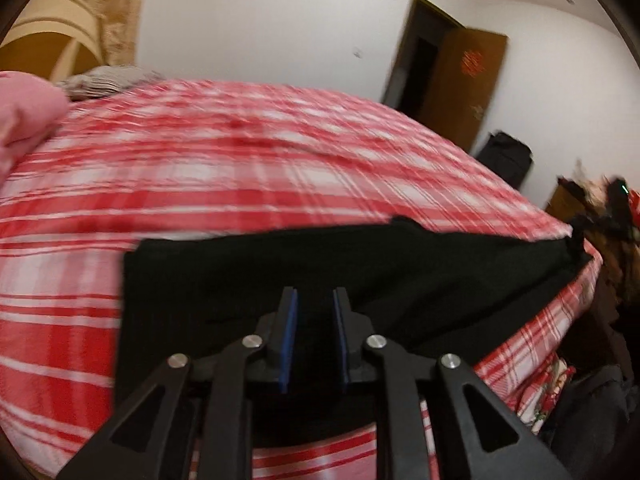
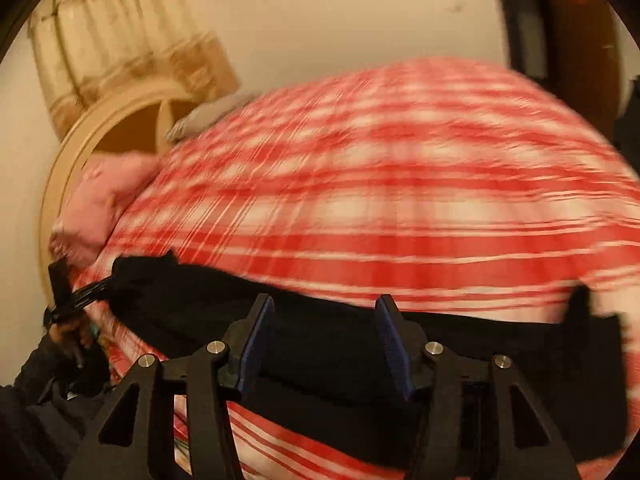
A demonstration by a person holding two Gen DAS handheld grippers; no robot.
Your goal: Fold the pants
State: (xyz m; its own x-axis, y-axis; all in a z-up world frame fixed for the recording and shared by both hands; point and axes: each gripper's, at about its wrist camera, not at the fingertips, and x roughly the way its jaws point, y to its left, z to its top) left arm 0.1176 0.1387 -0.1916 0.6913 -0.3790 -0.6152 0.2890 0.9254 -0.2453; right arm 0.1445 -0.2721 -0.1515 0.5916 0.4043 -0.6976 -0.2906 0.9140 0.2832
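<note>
Black pants, spread flat on a bed near its near edge, long axis running left to right across both wrist views. In the left wrist view: one short end squared off at the left, the cloth narrowing toward the right and ending in a bunched tip at the bed's right corner. In the right wrist view: the same pants as a dark band across the lower frame, one end reaching toward the left edge of the bed, the other rising in a small peak at far right. Which end is waistband and which hem: cannot tell.

Left gripper above the pants, jaws narrowly parted with blue pads facing each other, nothing visibly between them. Right gripper above the middle of the band, jaws wide apart, holding nothing.

Red-and-white plaid bedsheet beneath, broad and uncovered beyond the pants' far edge. Pink pillow at the far left by the wooden headboard. Open brown door in the white wall beyond the bed. Both views motion-blurred.
</note>
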